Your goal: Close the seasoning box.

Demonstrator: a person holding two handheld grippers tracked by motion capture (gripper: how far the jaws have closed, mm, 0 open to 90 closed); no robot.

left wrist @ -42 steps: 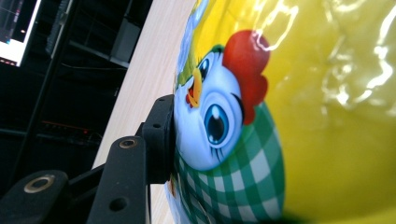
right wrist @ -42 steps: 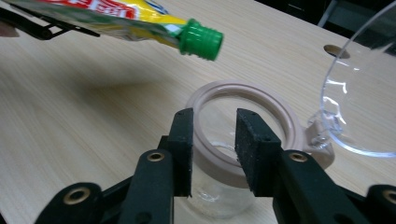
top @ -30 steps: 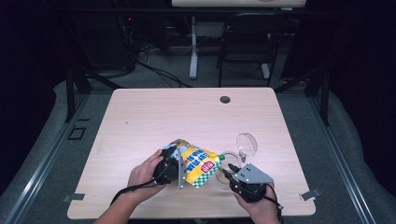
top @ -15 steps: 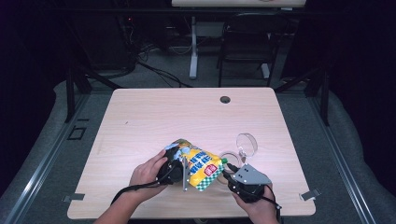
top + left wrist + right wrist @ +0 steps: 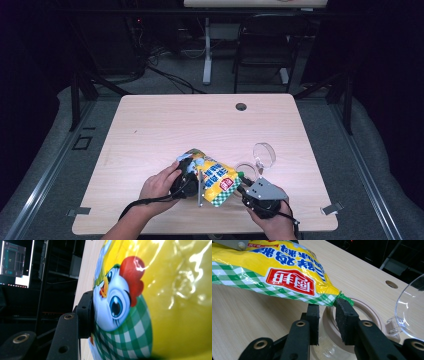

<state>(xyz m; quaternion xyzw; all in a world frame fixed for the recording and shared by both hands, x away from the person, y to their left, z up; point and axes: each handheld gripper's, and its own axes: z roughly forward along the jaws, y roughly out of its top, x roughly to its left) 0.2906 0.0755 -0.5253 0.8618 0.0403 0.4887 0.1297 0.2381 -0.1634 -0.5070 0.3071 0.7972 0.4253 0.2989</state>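
A yellow snack bag [image 5: 212,177] with a cartoon chicken and green check trim hangs tilted above the table's near edge. My left gripper [image 5: 192,170] is shut on its upper part; in the left gripper view one black finger [image 5: 85,312] presses into the bag [image 5: 150,302]. The bag's [image 5: 287,265] low corner with a green tip points down over a clear jar [image 5: 362,312] with a beige rim. My right gripper [image 5: 327,312] sits just under that corner; its jaws have just been closing, a narrow gap remains, and the corner rests at the right jaw's tip, not pinched.
The jar [image 5: 246,170] stands at the table's near right, its clear flip lid [image 5: 264,155] swung open behind it. A round cable hole [image 5: 241,106] sits near the far edge. The wooden table top [image 5: 175,130] stretches bare to the left and back.
The bag's lower corner has dipped slightly toward the jar and the right gripper. Both hands stay about where they were.
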